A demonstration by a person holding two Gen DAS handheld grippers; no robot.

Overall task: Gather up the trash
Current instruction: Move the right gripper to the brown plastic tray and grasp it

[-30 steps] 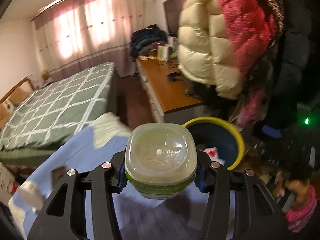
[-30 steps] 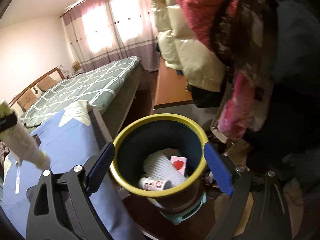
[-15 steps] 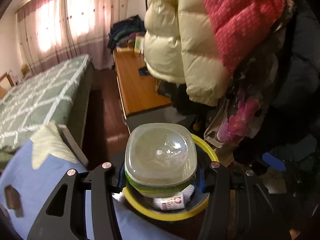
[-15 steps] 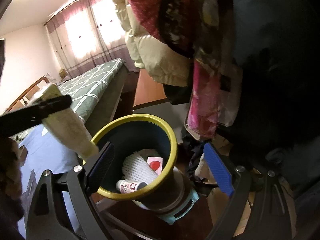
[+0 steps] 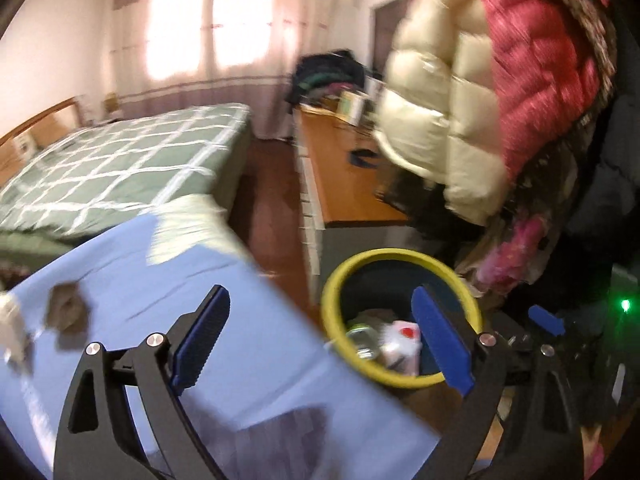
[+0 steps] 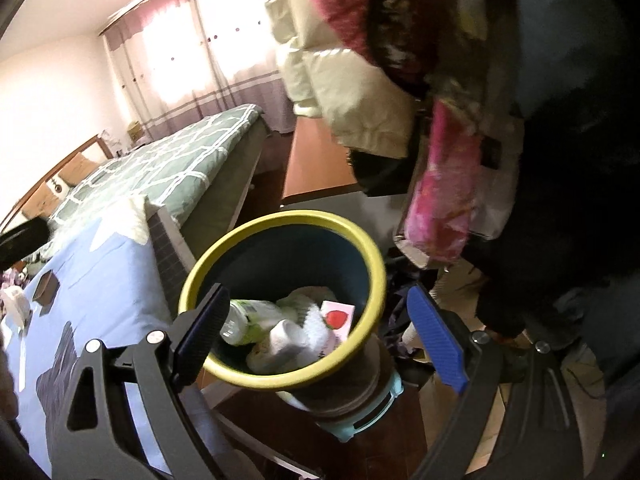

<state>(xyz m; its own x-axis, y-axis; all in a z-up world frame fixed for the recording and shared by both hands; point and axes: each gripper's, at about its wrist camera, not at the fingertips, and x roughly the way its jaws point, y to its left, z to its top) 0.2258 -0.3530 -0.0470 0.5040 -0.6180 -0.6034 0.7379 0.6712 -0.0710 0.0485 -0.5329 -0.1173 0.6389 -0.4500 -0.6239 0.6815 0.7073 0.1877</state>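
Observation:
A dark bin with a yellow rim (image 5: 400,256) (image 6: 280,218) stands on the floor beside a blue-covered table (image 5: 160,320) (image 6: 100,300). Inside it lie a green-labelled plastic cup (image 6: 248,316) (image 5: 362,338), white foam wrap (image 6: 312,320), a small white bottle (image 6: 286,340) and a card with a red strawberry (image 6: 338,314) (image 5: 404,330). My left gripper (image 5: 320,340) is open and empty over the table edge, left of the bin. My right gripper (image 6: 316,332) is open and empty, straddling the bin's near side.
Brown scraps (image 5: 68,312) (image 6: 46,290) and white crumpled bits (image 6: 14,304) lie on the blue cloth. A bed with a green checked cover (image 5: 120,160) is behind. A wooden desk (image 5: 344,184) and hanging puffy coats (image 5: 480,100) crowd the right.
My left gripper opened and let go of the green-labelled cup, which now lies in the bin. It then swung back left toward the table. My right gripper stayed open by the bin.

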